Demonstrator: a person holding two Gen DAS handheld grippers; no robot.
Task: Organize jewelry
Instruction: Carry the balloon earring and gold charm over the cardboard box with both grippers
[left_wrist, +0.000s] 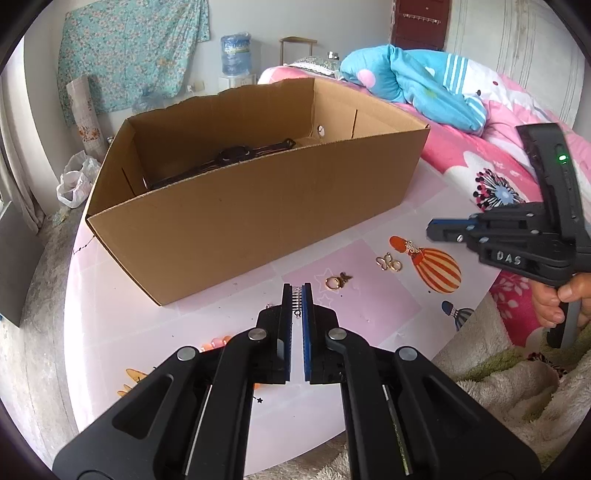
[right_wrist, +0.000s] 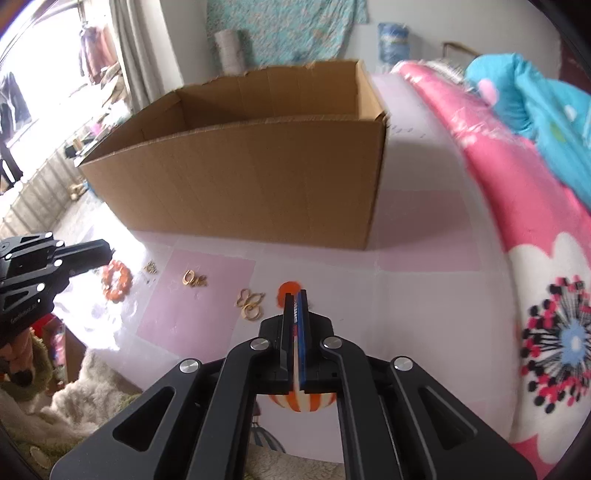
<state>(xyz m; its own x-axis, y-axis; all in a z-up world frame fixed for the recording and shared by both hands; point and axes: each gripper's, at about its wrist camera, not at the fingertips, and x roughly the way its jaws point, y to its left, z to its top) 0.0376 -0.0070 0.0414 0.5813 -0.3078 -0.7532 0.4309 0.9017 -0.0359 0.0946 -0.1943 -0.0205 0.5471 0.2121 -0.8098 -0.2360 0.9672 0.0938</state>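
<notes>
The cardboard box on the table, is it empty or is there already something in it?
Not empty. The cardboard box is open-topped, and the left wrist view shows a dark watch-like band lying on its floor.
</notes>
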